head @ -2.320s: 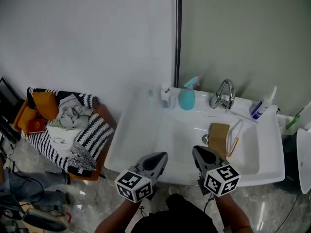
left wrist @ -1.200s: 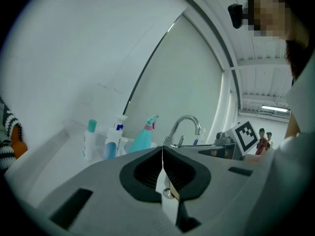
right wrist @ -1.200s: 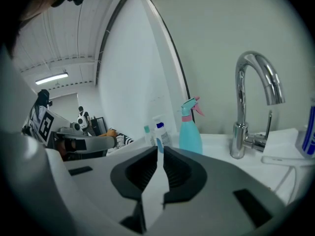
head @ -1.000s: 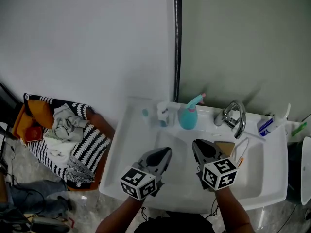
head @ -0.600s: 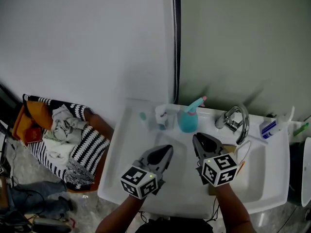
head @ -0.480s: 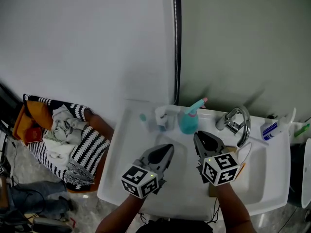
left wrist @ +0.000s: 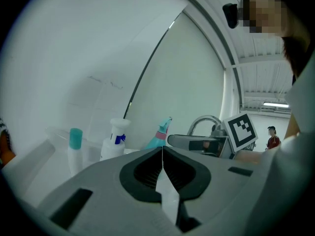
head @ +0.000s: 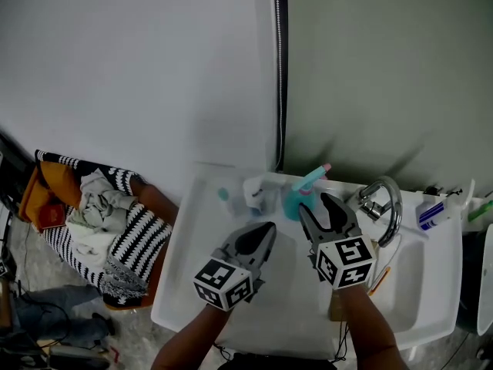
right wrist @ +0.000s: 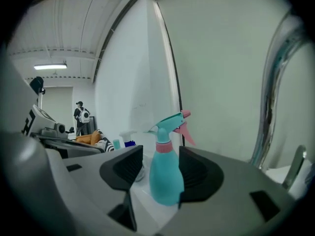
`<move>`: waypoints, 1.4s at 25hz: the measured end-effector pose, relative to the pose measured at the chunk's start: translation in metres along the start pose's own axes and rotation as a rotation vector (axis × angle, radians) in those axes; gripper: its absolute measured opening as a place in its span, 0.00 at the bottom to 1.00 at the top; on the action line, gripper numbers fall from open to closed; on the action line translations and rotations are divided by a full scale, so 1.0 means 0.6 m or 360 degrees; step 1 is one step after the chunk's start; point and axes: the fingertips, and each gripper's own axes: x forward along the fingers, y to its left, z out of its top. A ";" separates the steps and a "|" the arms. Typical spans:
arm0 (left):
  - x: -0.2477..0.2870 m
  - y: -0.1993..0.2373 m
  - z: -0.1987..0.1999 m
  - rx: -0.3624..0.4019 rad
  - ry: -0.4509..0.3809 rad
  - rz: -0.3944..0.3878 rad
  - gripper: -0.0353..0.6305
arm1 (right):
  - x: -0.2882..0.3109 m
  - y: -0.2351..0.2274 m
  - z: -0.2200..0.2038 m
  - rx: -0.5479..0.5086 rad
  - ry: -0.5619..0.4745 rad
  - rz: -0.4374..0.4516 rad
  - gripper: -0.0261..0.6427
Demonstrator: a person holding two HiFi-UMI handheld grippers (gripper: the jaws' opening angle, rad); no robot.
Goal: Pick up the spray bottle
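On the white sink worktop point(head: 196, 253), the right gripper point(head: 316, 209) is holding its jaws wide on either side of the teal spray bottle point(right wrist: 165, 173), which is standing upright by the back wall. Closing squarely on the belly, below the collar, looks best. The left gripper point(left wrist: 162, 154) is idling, jaws pressed together, empty. The right gripper view is showing the bottle's body between the jaws. The head view is mostly hiding it.

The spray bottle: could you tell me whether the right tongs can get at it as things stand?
Probably yes: the right tongs are open and lined up on the upright spray bottle, with nothing between; the faucet stands aside.
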 end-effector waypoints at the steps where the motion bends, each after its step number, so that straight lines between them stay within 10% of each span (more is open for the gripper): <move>1: 0.001 0.005 0.000 0.0014 -0.0001 0.0015 0.06 | 0.009 -0.001 0.001 -0.0030 0.0008 -0.0002 0.35; 35: -0.014 0.046 -0.004 -0.0025 -0.0062 0.0183 0.07 | 0.073 0.012 0.018 -0.0316 -0.0063 -0.0091 0.31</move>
